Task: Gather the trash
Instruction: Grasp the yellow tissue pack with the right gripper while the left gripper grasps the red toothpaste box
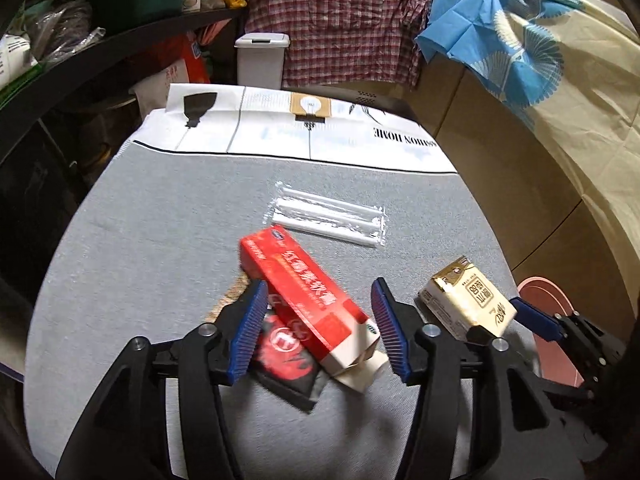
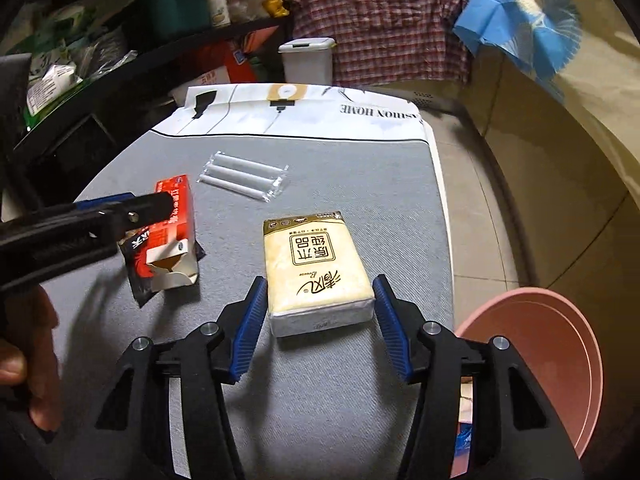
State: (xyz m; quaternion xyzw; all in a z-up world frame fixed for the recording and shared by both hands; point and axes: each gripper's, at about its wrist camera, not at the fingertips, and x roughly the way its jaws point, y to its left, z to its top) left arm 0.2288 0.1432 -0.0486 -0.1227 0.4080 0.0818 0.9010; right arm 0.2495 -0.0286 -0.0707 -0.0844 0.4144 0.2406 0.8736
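Fingers, left gripper (image 1: pixel 320 328): spread, astride the red carton (image 1: pixel 304 300) without pressing it, a gap showing between each blue pad and the carton's sides; nothing held. Fingers, right gripper (image 2: pixel 318 330): likewise released, one either side of the near end of the tissue pack (image 2: pixel 316 272), pads close to its edges but not visibly squeezing.

Red carton: long thin cardboard box, near end-flap torn open, lying slantwise on the grey tablecloth (image 2: pixel 340 400) and partly over a black and red sachet (image 1: pixel 288 364); likely empty, so very light, and easily crushed; best taken across its narrow width at mid-length, away from the open flap.

Tissue pack: cream, plastic-wrapped, flat on the cloth to the carton's right; soft, springy, light, the film probably slick; take it across the short sides with a firm close.

Sachet: limp foil, flat, hard to pinch until the carton is off it.

Packet of white sticks (image 2: pixel 244 178): clear crinkly wrap, farther back on the cloth, well apart from both grippers.

Pink basin (image 2: pixel 552 364): beside the table's right edge, below its level; the likely place for the rubbish.
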